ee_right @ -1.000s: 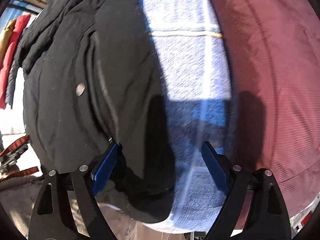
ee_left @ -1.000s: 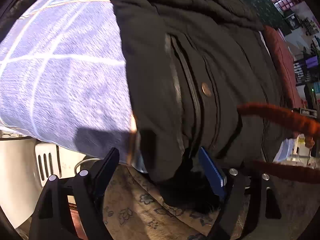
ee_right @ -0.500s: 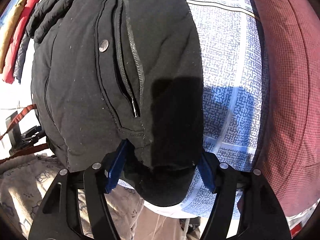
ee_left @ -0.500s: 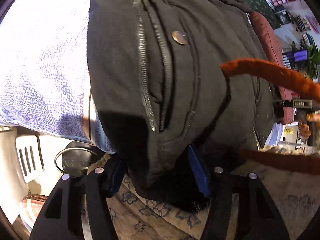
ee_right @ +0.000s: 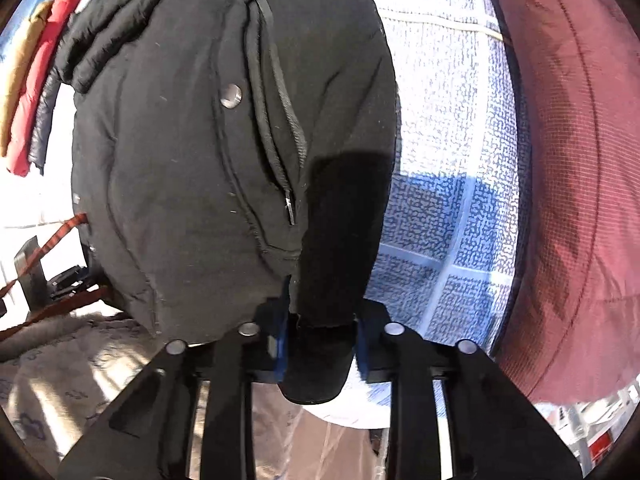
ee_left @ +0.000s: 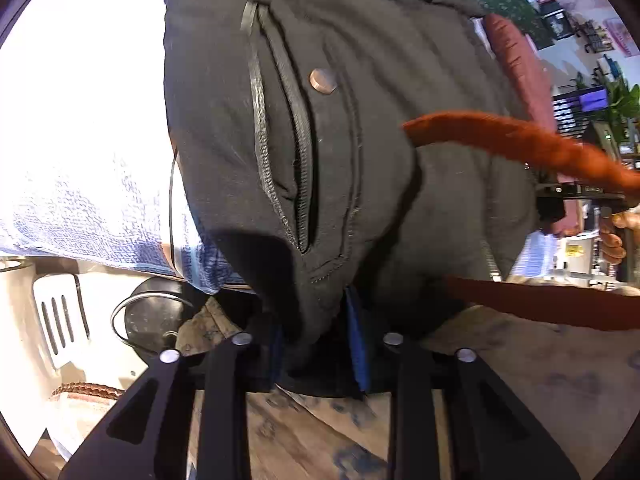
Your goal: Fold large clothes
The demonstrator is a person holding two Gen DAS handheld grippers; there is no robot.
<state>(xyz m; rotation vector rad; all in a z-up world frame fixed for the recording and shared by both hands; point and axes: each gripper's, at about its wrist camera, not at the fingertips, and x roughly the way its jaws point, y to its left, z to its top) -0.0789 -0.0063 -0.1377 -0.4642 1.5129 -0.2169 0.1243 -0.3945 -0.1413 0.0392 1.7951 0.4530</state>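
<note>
The black jacket [ee_left: 360, 152] lay spread on a blue-and-white checked cover [ee_right: 448, 208], its bottom edge hanging toward both cameras. The left gripper [ee_left: 318, 340] and the right gripper [ee_right: 320, 344] had just been closing; each one's blue pads now pinched a fold of the jacket's hem.

No legible text, label, brand, number or sign in either view. Left wrist view: a yellow label [ee_left: 575, 251] on a pale object at the far right edge carries dark marks, too small and blurred to read; a lit screen [ee_left: 593, 99] in the background shows no readable characters. Right wrist view: red-and-white patches [ee_right: 600, 446] at the lower right edge may be signage, unreadable.
</note>
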